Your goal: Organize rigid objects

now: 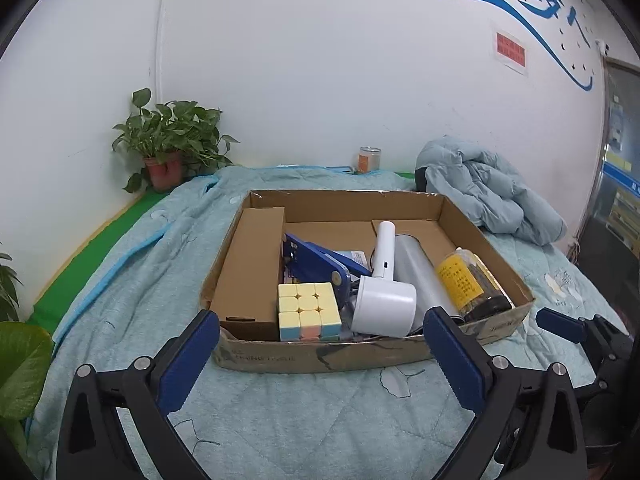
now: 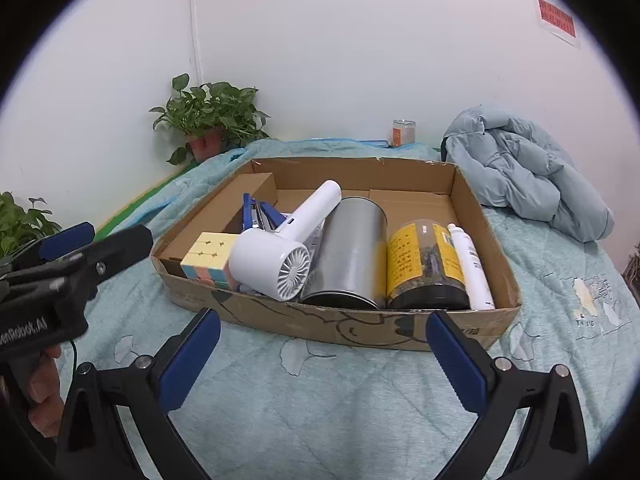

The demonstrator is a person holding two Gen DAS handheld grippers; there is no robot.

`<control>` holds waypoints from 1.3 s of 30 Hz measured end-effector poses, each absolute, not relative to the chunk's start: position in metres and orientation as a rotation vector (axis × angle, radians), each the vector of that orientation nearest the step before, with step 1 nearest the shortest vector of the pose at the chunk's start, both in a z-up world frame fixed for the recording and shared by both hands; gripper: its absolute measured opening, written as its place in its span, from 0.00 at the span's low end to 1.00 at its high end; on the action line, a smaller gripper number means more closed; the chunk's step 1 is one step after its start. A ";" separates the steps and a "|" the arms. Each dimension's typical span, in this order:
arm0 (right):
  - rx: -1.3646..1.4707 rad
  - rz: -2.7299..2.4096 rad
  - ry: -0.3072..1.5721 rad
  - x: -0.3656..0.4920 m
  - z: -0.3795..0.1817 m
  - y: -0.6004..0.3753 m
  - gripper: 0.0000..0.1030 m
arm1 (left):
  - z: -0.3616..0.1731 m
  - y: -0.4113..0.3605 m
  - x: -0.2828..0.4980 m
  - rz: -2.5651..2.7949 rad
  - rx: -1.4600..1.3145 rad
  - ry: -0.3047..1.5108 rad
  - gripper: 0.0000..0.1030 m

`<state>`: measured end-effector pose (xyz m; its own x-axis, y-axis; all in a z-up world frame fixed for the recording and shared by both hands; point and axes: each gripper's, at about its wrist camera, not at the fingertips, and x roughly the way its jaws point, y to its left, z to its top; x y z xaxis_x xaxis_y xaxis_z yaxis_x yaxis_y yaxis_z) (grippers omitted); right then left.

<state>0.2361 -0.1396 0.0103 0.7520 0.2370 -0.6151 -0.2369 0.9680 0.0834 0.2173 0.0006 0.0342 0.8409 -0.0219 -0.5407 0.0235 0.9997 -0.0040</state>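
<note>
Here both tongs, left [image 1: 320, 354] and right [image 2: 323, 354], hang released short of the cardboard box [image 2: 360, 330] on the bed; we should pick one item, perhaps the cube [image 1: 309, 311], squarely.

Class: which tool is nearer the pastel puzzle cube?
Left. The left tool faces the puzzle cube at the box's near-left corner; the right tool sits further right.
</note>
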 end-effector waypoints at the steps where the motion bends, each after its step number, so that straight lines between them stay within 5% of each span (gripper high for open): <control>1: 0.001 0.259 0.677 0.237 0.010 -0.140 1.00 | 0.032 -0.003 0.217 -0.028 0.006 0.573 0.99; 39: 0.002 0.199 0.659 0.237 0.004 -0.156 1.00 | 0.018 -0.006 0.238 -0.055 -0.056 0.675 0.99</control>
